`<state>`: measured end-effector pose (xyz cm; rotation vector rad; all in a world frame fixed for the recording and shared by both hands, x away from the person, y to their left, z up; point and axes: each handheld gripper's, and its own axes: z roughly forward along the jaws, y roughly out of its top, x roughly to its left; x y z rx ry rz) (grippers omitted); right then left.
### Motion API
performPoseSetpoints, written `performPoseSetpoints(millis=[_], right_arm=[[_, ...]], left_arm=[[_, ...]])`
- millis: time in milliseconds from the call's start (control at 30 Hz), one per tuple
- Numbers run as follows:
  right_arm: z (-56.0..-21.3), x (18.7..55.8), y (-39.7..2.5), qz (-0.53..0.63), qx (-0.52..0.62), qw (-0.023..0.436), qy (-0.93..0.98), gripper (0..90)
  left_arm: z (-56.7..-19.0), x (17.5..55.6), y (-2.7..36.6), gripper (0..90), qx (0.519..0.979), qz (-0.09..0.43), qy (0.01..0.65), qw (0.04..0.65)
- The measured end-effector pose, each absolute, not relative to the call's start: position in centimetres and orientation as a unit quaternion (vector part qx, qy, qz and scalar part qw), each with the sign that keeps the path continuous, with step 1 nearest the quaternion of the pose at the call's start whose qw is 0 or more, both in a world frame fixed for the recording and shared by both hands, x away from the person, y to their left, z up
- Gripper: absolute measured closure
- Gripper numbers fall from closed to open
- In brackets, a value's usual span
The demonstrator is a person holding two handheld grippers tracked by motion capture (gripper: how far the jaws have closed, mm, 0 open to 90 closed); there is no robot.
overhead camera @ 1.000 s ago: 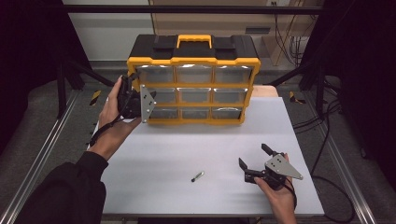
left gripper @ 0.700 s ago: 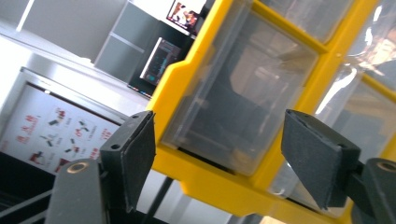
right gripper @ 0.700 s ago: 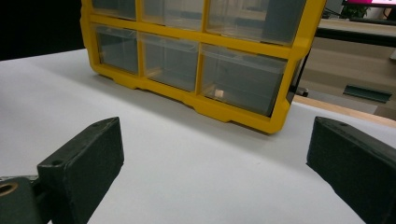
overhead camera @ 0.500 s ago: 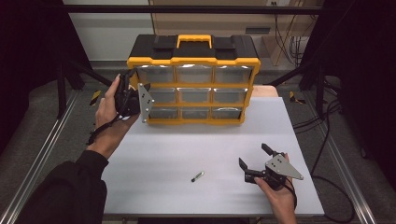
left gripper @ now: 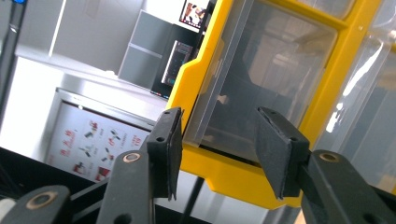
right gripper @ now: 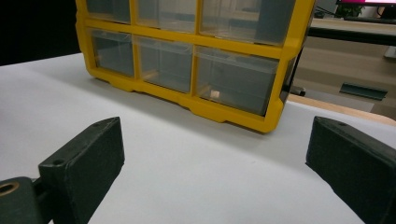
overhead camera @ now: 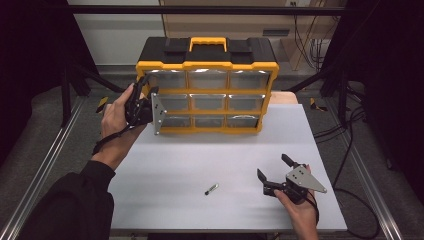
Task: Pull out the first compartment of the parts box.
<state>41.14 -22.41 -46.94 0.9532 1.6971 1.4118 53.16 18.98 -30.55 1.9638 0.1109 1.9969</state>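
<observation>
A yellow and black organizer box [overhead camera: 206, 65] with clear drawers stands at the back of the white table [overhead camera: 190, 155]. My left gripper [overhead camera: 144, 95] is held at the box's left end, grey plate against the frame. In the left gripper view it [left gripper: 219, 140] is open, its jaws straddling the yellow frame's edge and a clear drawer [left gripper: 261, 79]. My right gripper [overhead camera: 272, 166] rests open near the front right, with nothing between its jaws. In the right gripper view it [right gripper: 210, 154] faces the organizer [right gripper: 233, 114] across bare table. A small dark screw-like part [overhead camera: 211, 188] lies at the front centre.
A wooden board [overhead camera: 285, 97] shows behind the box on the right. Metal rails [overhead camera: 55, 150] run along both sides of the table, and cables [overhead camera: 350, 120] trail on the floor to the right.
</observation>
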Motion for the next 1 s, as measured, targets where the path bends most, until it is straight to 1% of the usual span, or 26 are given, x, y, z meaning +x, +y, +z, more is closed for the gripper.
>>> performPoseSetpoints(millis=[67,300,333,367,400,633,733,833,1000], right_arm=[[-46.9,41.1,-22.4,0.550,0.371,0.358,0.657,4.3],[-47.0,41.2,-22.4,0.553,0.371,0.353,0.658,4.3],[-47.0,41.2,-22.4,0.552,0.369,0.353,0.659,4.4],[-47.0,41.2,-22.4,0.552,0.369,0.353,0.659,4.4],[-47.0,41.3,-22.3,0.552,0.368,0.352,0.660,4.5],[-47.1,41.4,-22.2,0.549,0.365,0.350,0.665,4.5],[-47.1,41.4,-22.2,0.547,0.363,0.351,0.668,4.1],[-47.1,41.4,-22.2,0.547,0.363,0.350,0.669,4.0],[-47.2,41.4,-22.2,0.545,0.362,0.351,0.670,4.1]], left_arm=[[-30.5,53.1,19.1,55.4,0.687,0.709,0.027,0.155],[-30.7,53.4,19.5,57.3,0.679,0.720,0.013,0.140],[-30.8,53.5,19.5,59.2,0.679,0.722,0.009,0.136],[-30.9,53.6,19.5,59.2,0.678,0.723,0.006,0.134],[-31.0,53.7,19.5,62.7,0.678,0.723,0.005,0.132],[-31.4,54.9,19.3,64.0,0.677,0.727,-0.003,0.114],[-31.7,55.4,19.0,66.7,0.676,0.730,-0.025,0.097],[-31.5,55.5,18.7,66.8,0.669,0.736,-0.031,0.094],[-31.2,56.0,18.9,66.6,0.670,0.736,-0.022,0.096]])
